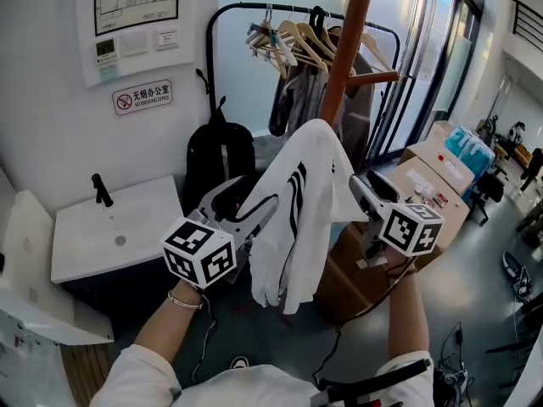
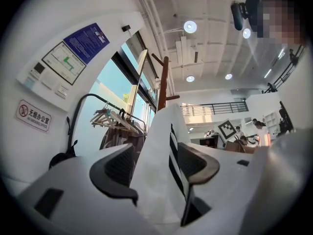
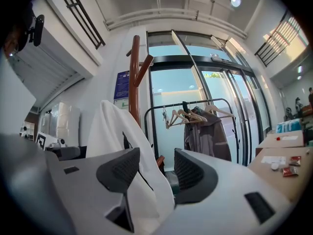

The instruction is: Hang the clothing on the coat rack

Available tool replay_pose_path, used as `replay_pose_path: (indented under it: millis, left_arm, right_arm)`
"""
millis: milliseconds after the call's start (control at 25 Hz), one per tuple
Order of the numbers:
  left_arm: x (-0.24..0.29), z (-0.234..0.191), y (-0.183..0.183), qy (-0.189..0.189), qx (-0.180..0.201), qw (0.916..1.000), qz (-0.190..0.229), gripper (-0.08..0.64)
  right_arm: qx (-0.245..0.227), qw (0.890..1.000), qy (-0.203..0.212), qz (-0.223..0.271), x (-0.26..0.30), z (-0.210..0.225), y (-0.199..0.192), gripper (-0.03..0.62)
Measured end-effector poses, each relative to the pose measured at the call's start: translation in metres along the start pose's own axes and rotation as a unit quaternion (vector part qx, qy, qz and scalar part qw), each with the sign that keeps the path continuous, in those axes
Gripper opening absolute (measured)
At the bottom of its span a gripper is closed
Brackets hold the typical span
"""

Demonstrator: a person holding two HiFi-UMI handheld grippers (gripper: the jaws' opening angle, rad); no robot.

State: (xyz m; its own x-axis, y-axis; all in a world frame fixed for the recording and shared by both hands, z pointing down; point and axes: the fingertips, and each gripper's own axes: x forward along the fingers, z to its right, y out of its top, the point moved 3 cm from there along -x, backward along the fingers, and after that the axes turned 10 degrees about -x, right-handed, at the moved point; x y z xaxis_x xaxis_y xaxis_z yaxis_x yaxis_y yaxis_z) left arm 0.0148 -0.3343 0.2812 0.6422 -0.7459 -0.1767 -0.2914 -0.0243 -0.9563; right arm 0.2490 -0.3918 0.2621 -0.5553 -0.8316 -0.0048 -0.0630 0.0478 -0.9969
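A white garment (image 1: 310, 176) with black stripes hangs draped over a peg of the brown wooden coat rack (image 1: 348, 41). It falls between my two grippers. My left gripper (image 1: 254, 210) is at the garment's left edge. In the left gripper view the striped cloth (image 2: 159, 141) runs through the wide gap of the left gripper (image 2: 161, 160), and the pads do not squeeze it. My right gripper (image 1: 361, 185) is at the garment's right side. In the right gripper view the right gripper (image 3: 155, 160) is open, with the cloth (image 3: 112, 126) hanging past its left jaw and the rack's pole (image 3: 134, 82) behind.
A black clothes rail (image 1: 297, 11) with wooden hangers and a grey garment stands behind the rack. Left of it, a black backpack (image 1: 216, 155) leans beside a white sink cabinet (image 1: 119, 227). Cardboard boxes (image 1: 424, 176) sit at the right, by glass doors.
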Motion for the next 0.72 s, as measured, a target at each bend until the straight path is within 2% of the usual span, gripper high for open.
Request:
replay_pose_path:
  millis: [240, 320, 520, 720]
  left_arm:
    - [-0.008, 0.011, 0.0, 0.034, -0.01, 0.9992, 0.017, 0.155]
    - [-0.01, 0.013, -0.002, 0.054, -0.011, 0.9983, 0.019, 0.108]
    - [-0.015, 0.018, -0.009, 0.091, -0.02, 0.9953, 0.023, 0.032]
    - [-0.015, 0.026, -0.02, 0.112, -0.016, 0.9934, 0.019, 0.014]
  right_arm:
    - [0.023, 0.999, -0.032, 0.032, -0.017, 0.004, 0.006, 0.229]
    - [0.017, 0.998, -0.039, 0.043, -0.023, -0.001, 0.008, 0.227]
    - [-0.024, 0.997, -0.052, 0.056, -0.033, -0.019, 0.007, 0.205]
    - [-0.037, 0.996, -0.067, 0.051, -0.041, -0.03, -0.008, 0.154]
